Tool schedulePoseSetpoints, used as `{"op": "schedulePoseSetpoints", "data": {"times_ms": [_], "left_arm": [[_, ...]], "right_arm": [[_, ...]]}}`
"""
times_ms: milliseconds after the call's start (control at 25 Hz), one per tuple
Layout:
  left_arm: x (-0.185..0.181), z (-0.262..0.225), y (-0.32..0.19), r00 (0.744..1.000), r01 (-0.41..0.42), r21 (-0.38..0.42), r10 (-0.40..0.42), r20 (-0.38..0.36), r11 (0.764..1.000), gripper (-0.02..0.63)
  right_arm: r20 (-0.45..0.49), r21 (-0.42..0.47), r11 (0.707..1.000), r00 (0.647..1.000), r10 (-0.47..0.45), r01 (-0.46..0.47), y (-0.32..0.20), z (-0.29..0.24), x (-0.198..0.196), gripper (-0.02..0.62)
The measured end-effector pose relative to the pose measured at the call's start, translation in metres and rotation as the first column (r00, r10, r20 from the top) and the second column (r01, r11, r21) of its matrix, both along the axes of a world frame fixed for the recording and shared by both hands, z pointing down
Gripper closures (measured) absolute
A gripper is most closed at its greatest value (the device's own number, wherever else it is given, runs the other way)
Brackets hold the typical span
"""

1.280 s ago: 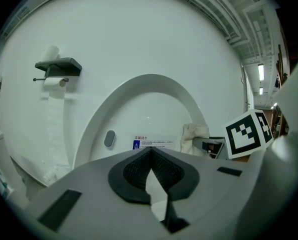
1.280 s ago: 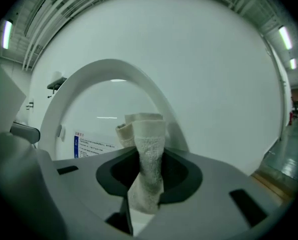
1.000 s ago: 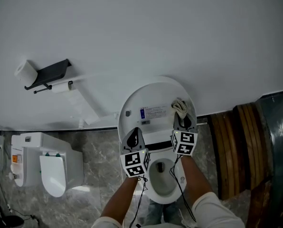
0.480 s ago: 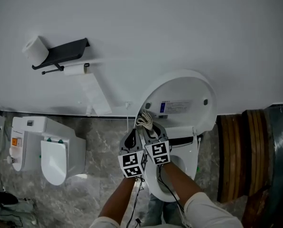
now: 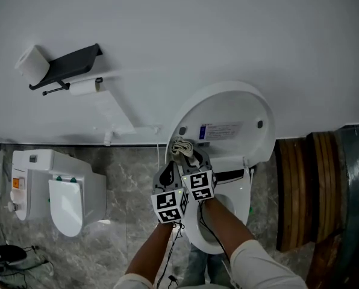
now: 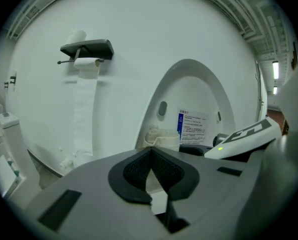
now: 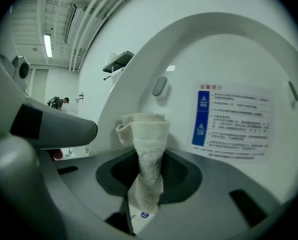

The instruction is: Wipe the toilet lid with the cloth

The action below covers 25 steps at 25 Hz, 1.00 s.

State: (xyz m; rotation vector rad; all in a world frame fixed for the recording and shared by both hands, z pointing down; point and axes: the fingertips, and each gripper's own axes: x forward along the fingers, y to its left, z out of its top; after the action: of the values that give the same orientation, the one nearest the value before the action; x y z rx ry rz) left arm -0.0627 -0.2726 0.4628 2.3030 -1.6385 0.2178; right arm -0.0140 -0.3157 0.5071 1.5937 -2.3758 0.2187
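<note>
head view: within the last second the right gripper (image 5: 188,157) has swept the cream terry cloth (image 5: 181,146) from the right side of the raised white oval plastic toilet lid (image 5: 231,110) to its lower left edge, then slowed. we judge one pass along the lower band done, with the broad upper face above the gripper not yet wiped. the left gripper (image 5: 167,173) sits just beside the right one, on its left.

left gripper view: the left gripper's (image 6: 150,165) ribbed dark pads meet with nothing between them. ahead and slightly right of its tips the bunched cloth touches the lid's rim.

right gripper view: the jaws are clamped on the cloth (image 7: 149,154), a soft looped weave twisted into a narrow roll with a folded head above the tips, pressed on the lid. the lid is smooth, glossy and curved; a blue and white printed label (image 7: 234,126) lies right of the gripper, and a small grey oval bumper (image 7: 160,86) sits above it.
</note>
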Motion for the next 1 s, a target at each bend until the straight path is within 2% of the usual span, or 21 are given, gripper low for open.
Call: {"op": "schedulePoseSetpoints", "data": {"times_ms": [240,400,520,680,760,920,1000], "left_arm": [[0.04,-0.002,-0.003,0.998,-0.054,0.006,0.054,-0.016,0.999,0.595],[0.064,0.005,0.003,0.996,-0.084,-0.013,0.084,-0.018,0.996,0.594],[0.081,0.008,0.008,0.993,-0.115,-0.016,0.115,-0.016,0.993,0.594],[0.092,0.005,0.011,0.991,-0.132,-0.008,0.131,-0.015,0.991,0.594],[0.091,0.004,0.011,0.992,-0.13,-0.005,0.129,-0.011,0.992,0.595],[0.08,0.004,0.013,0.994,-0.107,-0.009,0.107,-0.008,0.994,0.594],[0.07,0.006,0.014,0.996,-0.089,-0.011,0.089,-0.008,0.996,0.594]], "right_arm": [[0.005,0.01,0.99,0.99,0.141,-0.141,0.006,0.001,0.082,0.495],[0.002,-0.002,0.953,0.953,0.303,-0.303,0.016,0.007,0.158,0.495],[-0.028,-0.011,0.886,0.885,0.464,-0.464,0.027,0.015,0.216,0.495],[-0.029,-0.042,0.759,0.76,0.649,-0.65,0.041,0.024,0.276,0.495],[-0.019,-0.063,0.73,0.733,0.68,-0.68,0.042,0.025,0.289,0.495],[-0.022,-0.049,0.739,0.741,0.671,-0.671,0.047,0.025,0.289,0.495],[-0.012,-0.027,0.776,0.776,0.63,-0.63,0.051,0.02,0.268,0.497]]}}
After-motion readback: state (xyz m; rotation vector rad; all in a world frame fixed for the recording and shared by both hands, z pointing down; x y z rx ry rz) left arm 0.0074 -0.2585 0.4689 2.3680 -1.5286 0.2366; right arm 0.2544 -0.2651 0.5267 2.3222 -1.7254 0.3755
